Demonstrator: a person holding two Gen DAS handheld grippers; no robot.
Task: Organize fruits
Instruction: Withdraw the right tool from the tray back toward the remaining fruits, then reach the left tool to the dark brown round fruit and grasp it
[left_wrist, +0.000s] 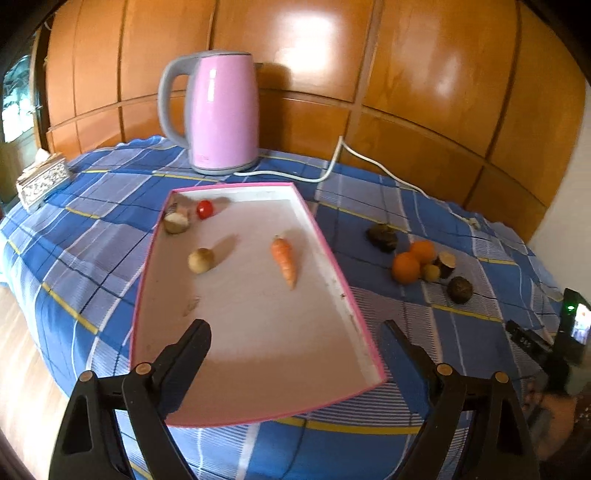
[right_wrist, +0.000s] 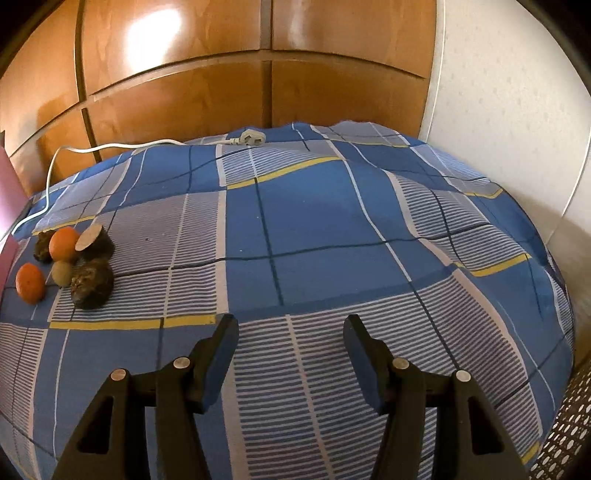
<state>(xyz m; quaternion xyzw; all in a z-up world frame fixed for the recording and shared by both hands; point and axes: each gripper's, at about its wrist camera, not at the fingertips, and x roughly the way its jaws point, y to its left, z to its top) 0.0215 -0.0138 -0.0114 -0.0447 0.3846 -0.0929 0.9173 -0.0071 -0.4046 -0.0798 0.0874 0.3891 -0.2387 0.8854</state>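
My left fingers (left_wrist: 295, 332) are spread apart and hold nothing; they hang over the near part of the pink-edged tray (left_wrist: 354, 317), which lies on the table with the blue checked cloth (left_wrist: 92, 236). Ahead of these fingers, inside the tray, I see a pale round fruit (left_wrist: 201, 260) a little to the left, and a carrot (left_wrist: 285, 261) almost straight ahead, with its long axis running toward me and its thin tip nearest to the fingers. Farther ahead, in the far left corner of the tray, there is a small red tomato (left_wrist: 204, 209) beside a pale brown piece (left_wrist: 176, 221). Behind the tray stands a pink kettle (left_wrist: 221, 114).

To the right of my left fingers, outside the tray, a group still waits on the cloth: two oranges (left_wrist: 406, 266), a small yellowish fruit (left_wrist: 430, 272) and some dark pieces (left_wrist: 459, 290).

My right fingers (right_wrist: 291, 332) are also apart and empty, with only the cloth between them. The same group lies ahead and far to the left of them; the nearest things are an orange (right_wrist: 31, 283) and a dark lump (right_wrist: 92, 283). I judge that my right hand is nearer to this group, so it must swing to the left to reach it, and the tray is still more to the left.
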